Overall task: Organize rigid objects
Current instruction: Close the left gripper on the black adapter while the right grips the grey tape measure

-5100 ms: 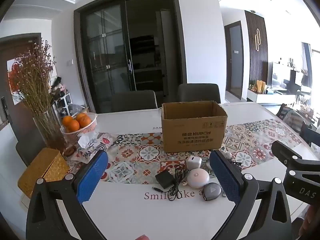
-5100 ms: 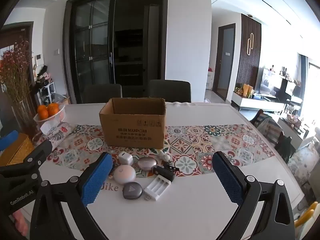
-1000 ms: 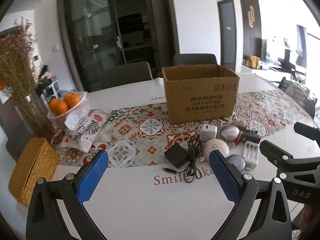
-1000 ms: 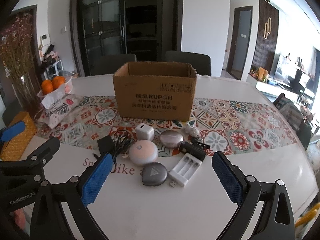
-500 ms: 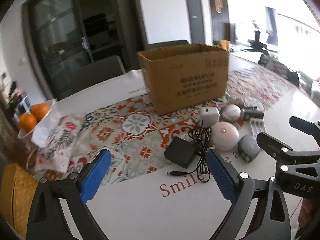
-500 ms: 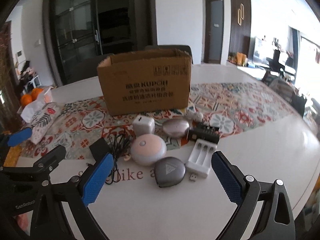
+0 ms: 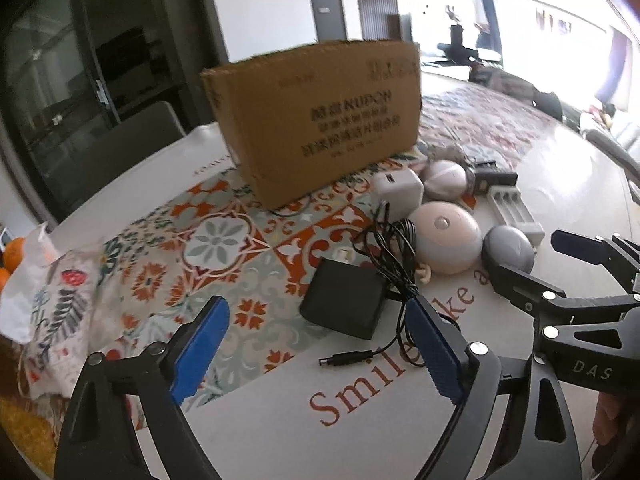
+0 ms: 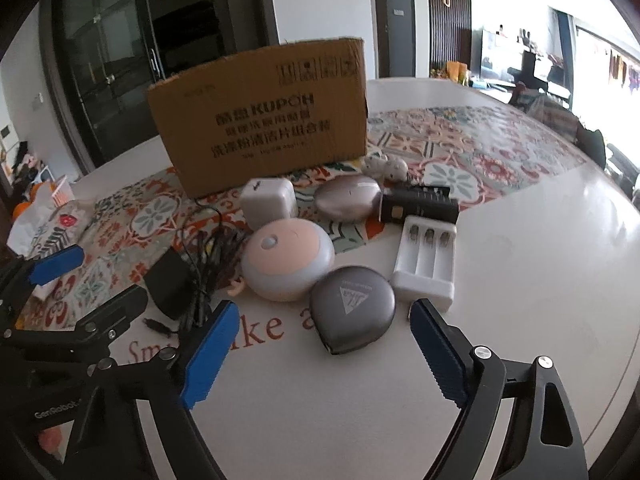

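On table before cardboard box (image 8: 260, 120), both empty grippers closing: left gripper (image 7: 320, 344) toward black adapter (image 7: 344, 304), right gripper (image 8: 324, 352) toward grey case (image 8: 354, 314).

A home dining room: dining table (image 8: 540, 240), chair (image 7: 132, 136), glass doors (image 8: 108, 68).

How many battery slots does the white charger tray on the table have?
3, side by side in the white charger tray, which lies beside the grey case and in front of the black box.

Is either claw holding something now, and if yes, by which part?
Nothing is held. The left claw is closing near the black adapter, the right claw near the grey case, but neither touches its pads.
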The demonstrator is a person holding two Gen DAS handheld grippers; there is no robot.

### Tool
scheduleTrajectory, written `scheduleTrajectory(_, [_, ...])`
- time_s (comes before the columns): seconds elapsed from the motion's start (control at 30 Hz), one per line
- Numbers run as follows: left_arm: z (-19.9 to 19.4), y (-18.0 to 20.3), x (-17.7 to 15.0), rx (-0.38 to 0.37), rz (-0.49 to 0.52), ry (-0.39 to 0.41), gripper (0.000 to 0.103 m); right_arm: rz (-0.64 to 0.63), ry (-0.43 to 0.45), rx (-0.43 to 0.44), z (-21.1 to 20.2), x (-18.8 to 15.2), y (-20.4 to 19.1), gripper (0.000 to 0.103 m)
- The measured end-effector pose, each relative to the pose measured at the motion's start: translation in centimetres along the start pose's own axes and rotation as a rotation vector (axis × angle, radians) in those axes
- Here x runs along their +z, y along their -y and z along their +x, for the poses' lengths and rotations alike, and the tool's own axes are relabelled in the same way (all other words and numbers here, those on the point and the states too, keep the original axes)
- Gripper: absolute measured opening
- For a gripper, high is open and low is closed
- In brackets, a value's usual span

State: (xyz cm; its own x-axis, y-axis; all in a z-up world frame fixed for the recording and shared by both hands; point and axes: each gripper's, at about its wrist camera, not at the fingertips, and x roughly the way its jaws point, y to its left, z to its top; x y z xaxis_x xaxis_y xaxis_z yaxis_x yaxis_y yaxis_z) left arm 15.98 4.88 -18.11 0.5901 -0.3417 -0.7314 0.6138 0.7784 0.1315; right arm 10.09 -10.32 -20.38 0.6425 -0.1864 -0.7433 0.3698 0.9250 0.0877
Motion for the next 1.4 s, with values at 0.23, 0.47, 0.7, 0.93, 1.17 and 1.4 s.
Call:
scheduleTrajectory(0.23, [2.1,-0.3,0.0,-0.035,0.015,-0.037,0.086,0.032,-0.043,-0.007,1.6,-0.2,0.2,0.086])
scheduleTrajectory(0.47, [3.7,-0.5,0.1,-0.079,0.020,-0.064,0.080,0.028,-0.046,-0.026,2.4,0.1,-0.1,0.086])
scheduleTrajectory(0.7, [4.8,-0.3,0.3,-0.128,0.026,-0.067,0.072,0.033,-0.080,-0.036,3.6,0.4,0.1,0.085])
scheduleTrajectory(0.93, [6.0,-0.1,0.4,-0.163,0.007,-0.091,0.055,0.028,-0.093,-0.035,4.2,0.8,0.3,0.074])
scheduleTrajectory(1.17, [5.8,0.2,0.0,-0.135,-0.031,-0.079,0.055,-0.001,-0.093,-0.031,4.3,0.7,0.6,0.057])
scheduleTrajectory(1.4, [4.3,0.3,-0.9,-0.096,-0.123,-0.072,0.054,-0.018,-0.107,0.004,3.9,0.5,0.8,0.057])
